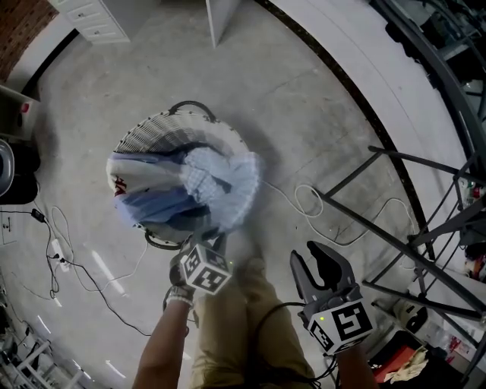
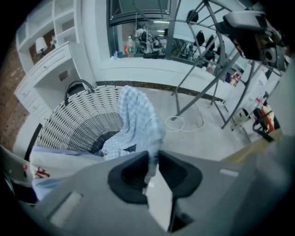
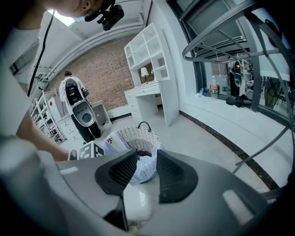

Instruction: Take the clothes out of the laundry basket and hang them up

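A white wicker laundry basket (image 1: 152, 125) stands on the floor, full of clothes. A light-blue checked garment (image 1: 220, 182) drapes over its near rim, beside a white piece with red print (image 1: 125, 178) and a blue cloth (image 1: 159, 205). My left gripper (image 1: 219, 241) is at the basket's near rim. In the left gripper view the checked garment (image 2: 138, 120) runs down into the narrow gap of that gripper (image 2: 153, 156), whose pads pinch its edge. My right gripper (image 1: 319, 262) hangs open to the right of the basket, holding nothing. The basket (image 3: 133, 136) shows beyond its spread fingers (image 3: 170, 168).
A grey metal drying rack (image 1: 410, 228) stands at the right. A white cable (image 1: 307, 201) loops on the floor between basket and rack. A power strip with cords (image 1: 57, 251) lies at the left. White cabinets (image 1: 95, 19) stand at the far side.
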Demonstrator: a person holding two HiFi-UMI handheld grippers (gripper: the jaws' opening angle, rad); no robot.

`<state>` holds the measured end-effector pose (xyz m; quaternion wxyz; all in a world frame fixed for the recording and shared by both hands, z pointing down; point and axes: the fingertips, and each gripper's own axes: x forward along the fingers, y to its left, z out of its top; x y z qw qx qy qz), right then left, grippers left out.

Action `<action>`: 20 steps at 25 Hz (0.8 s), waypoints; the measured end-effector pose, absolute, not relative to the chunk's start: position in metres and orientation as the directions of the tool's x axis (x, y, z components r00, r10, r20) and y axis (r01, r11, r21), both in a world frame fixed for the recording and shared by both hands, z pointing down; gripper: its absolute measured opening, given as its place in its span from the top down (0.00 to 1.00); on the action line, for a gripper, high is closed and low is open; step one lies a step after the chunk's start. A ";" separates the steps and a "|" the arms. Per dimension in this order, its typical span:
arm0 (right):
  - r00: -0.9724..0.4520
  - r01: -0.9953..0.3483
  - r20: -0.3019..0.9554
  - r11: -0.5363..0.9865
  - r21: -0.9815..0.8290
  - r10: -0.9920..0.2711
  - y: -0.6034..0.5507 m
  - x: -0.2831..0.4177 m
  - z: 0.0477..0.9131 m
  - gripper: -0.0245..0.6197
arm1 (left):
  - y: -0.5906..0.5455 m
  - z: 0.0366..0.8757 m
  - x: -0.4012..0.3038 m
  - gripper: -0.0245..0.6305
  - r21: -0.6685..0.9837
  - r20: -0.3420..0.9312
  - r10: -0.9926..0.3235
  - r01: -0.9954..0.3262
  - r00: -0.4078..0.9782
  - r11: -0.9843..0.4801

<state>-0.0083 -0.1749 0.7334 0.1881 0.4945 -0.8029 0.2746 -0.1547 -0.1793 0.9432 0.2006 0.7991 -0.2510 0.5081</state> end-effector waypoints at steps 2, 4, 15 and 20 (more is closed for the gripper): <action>-0.443 -0.896 0.571 0.360 -0.260 -0.691 -0.175 -0.010 0.729 0.78 | -0.181 0.930 -0.155 0.91 0.082 0.901 -0.206 -0.618 0.381 -0.782; -0.446 -0.894 0.567 0.363 -0.261 -0.692 -0.177 -0.013 0.722 0.78 | -0.186 0.915 -0.156 0.93 0.087 0.891 -0.221 -0.628 0.396 -0.773; -0.458 -0.887 0.542 0.398 -0.232 -0.705 -0.181 -0.029 0.652 0.78 | -0.222 0.791 -0.174 0.93 -0.061 0.848 -0.369 -0.621 0.381 -0.781; -0.465 -0.882 0.515 0.427 -0.198 -0.721 -0.187 -0.035 0.609 0.78 | -0.242 0.719 -0.187 0.93 -0.149 0.812 -0.449 -0.612 0.372 -0.777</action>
